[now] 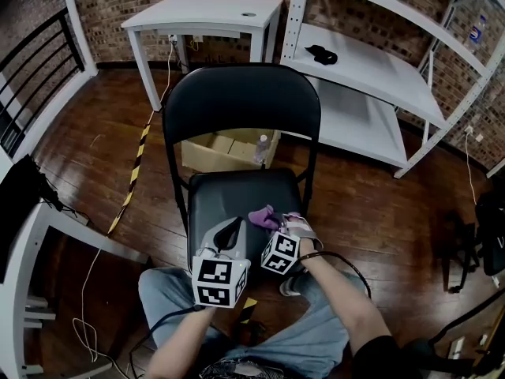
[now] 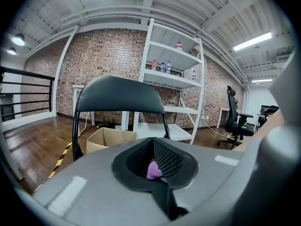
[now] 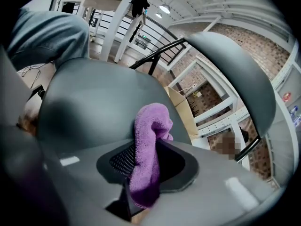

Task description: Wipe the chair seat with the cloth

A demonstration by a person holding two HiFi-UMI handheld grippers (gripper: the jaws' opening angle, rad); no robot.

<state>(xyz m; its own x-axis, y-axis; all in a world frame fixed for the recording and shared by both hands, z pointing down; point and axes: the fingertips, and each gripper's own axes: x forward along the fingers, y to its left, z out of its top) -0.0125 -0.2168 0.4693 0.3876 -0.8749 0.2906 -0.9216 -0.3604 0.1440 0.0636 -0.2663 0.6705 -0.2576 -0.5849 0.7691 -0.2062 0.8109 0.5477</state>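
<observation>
We are clamping the cloth (image 1: pixel 263 216) in the right gripper (image 1: pixel 282 224), its free end pointing forward over the chair seat (image 1: pixel 229 196), left gripper (image 1: pixel 231 232) closed alongside.

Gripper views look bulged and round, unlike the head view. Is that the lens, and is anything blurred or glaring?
Left gripper view: the wide lens bows the shelf, and the ceiling light glares white. Right gripper view: the chair looks curved and tilted, the cloth is sharp, and the left edge is smeared. Head view: milder bend, even light.

Cloth (image 1: pixel 261 215) probably half hidden behind right tool (image 1: pixel 278 224)
</observation>
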